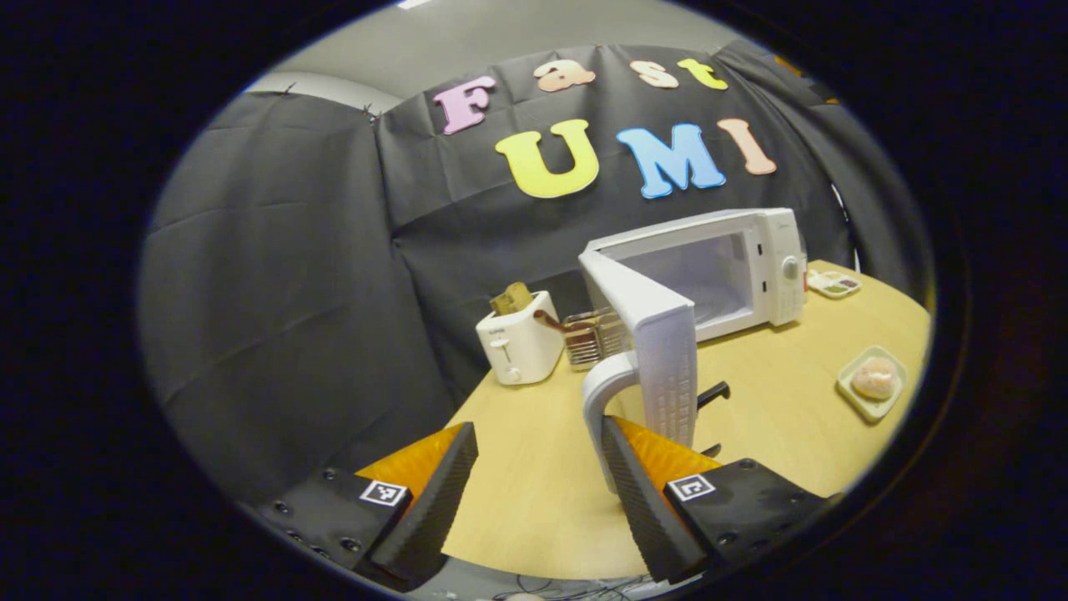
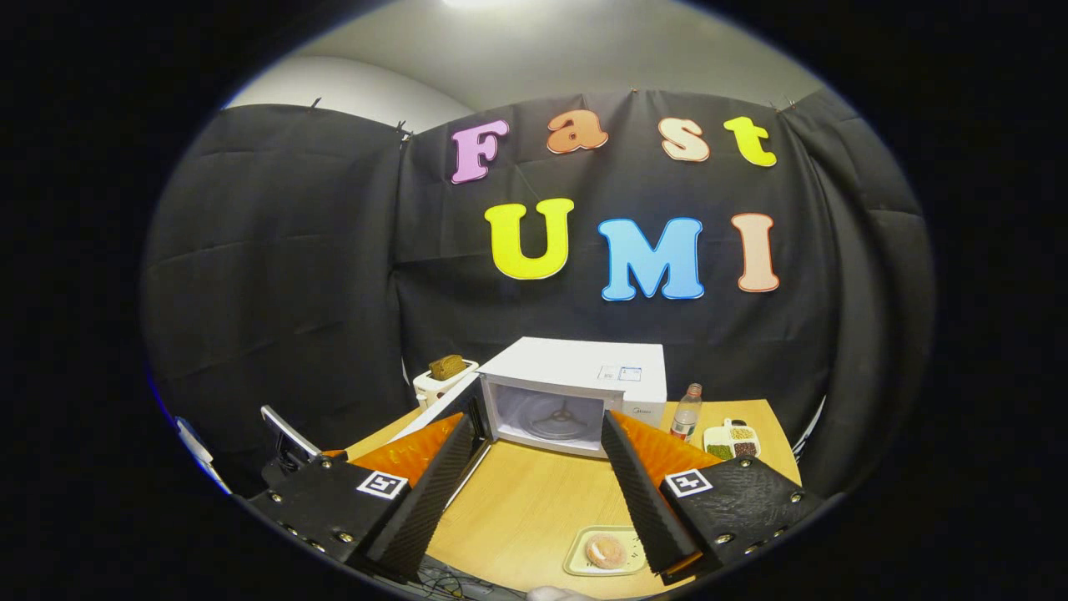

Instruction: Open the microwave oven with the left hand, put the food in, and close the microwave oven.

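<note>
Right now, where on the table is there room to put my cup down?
Bare wood lies between the open microwave and the food plate. It is crowded by the toaster and rack, and behind the bottle and snack tray.

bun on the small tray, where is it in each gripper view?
Left gripper view: bun at far right, on the table in front of the microwave, right of its open door.
Right gripper view: bun at bottom centre, near the table's front edge.
Shared landmark: the microwave.
</note>
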`<act>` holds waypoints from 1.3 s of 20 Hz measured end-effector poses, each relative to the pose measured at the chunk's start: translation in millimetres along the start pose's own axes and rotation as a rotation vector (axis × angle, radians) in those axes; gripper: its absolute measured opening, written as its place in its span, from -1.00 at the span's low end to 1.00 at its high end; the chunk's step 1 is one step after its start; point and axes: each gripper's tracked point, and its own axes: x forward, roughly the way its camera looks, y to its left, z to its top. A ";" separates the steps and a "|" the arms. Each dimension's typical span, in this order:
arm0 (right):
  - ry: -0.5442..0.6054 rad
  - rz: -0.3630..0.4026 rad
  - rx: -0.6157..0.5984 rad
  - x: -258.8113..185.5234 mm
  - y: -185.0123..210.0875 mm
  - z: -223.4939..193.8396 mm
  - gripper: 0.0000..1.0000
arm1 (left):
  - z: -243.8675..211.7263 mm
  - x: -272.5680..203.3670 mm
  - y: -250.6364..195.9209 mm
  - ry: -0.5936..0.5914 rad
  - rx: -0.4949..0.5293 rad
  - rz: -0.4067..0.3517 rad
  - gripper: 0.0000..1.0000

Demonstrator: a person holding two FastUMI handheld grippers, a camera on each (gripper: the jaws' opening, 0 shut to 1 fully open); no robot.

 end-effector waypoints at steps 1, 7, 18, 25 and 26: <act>0.007 0.001 -0.001 0.1 -0.8 -2.3 0.93 | -7.8 2.9 8.8 0.023 -0.025 0.014 0.89; 0.036 -0.016 -0.047 11.7 -15.0 -22.6 0.92 | -5.5 -0.1 39.1 0.034 -0.067 0.068 0.94; 0.388 -0.060 -0.155 20.4 -91.1 -238.1 0.93 | 105.2 -55.2 -1.3 -0.110 -0.158 -0.094 1.00; 0.527 -0.056 -0.214 44.2 -112.9 -331.4 0.94 | 192.8 -61.4 -32.1 -0.215 -0.152 -0.171 1.00; 0.547 -0.067 -0.234 47.7 -118.3 -339.8 0.93 | 203.1 -62.5 -37.3 -0.224 -0.160 -0.185 1.00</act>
